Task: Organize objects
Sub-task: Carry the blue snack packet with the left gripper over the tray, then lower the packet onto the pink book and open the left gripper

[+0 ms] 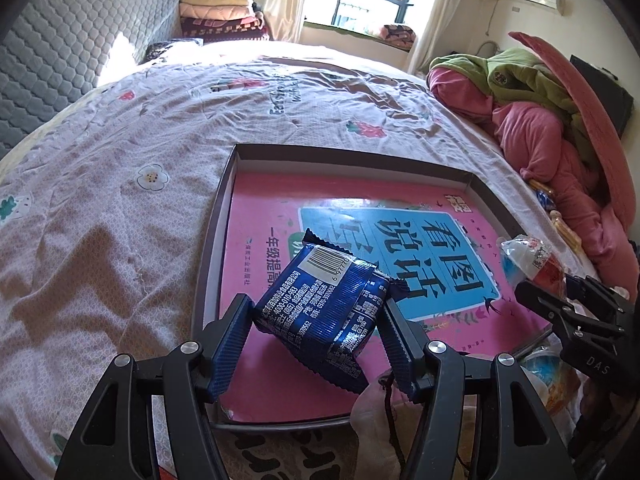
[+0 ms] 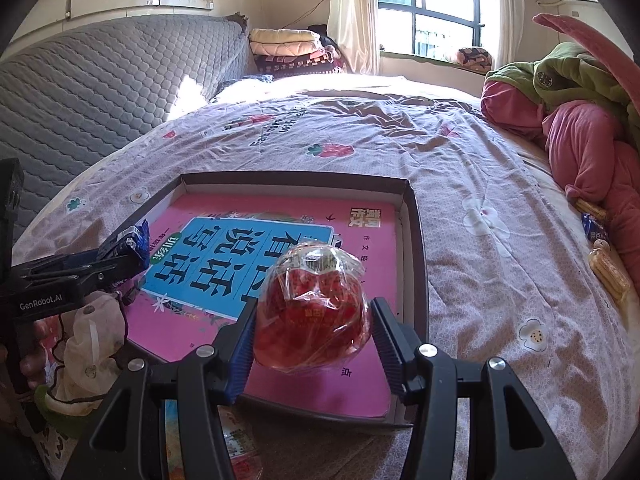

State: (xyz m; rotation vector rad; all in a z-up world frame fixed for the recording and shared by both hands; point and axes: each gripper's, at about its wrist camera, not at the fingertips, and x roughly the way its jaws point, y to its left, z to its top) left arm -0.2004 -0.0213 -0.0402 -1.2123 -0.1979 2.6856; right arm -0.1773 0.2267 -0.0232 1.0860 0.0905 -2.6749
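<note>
Fig. Two wrist views over a bed, near to far.

Near, L view: left gripper, jaws set wide, both ribbed pads pressed on a blue foil snack packet. Packet is tilted, barcode end up, held above the near-left part of the tray. A pale cloth bag w/ dark cord lies just below the gripper at the tray's near edge.

Near, R view: right gripper, jaws part-closed, clamped on a red snack in clear wrap, pads touching both sides. It hangs over the near-right part of the tray, above the book. Each gripper shows in the other's view: right one at the far right edge of L view, left one at the left edge of R view w/ the blue packet between its fingers.

Mid: tray is a shallow dark-rimmed box on the bed; inside it a pink book w/ a blue title panel lies flat, covering most of the floor.

Beyond: floral bedsheet, wrinkled. To the right, small wrapped snacks lie on the sheet beside a heap of pink and green clothes.

Far: grey quilted headboard at left, folded blankets in the corner, curtained window behind.
</note>
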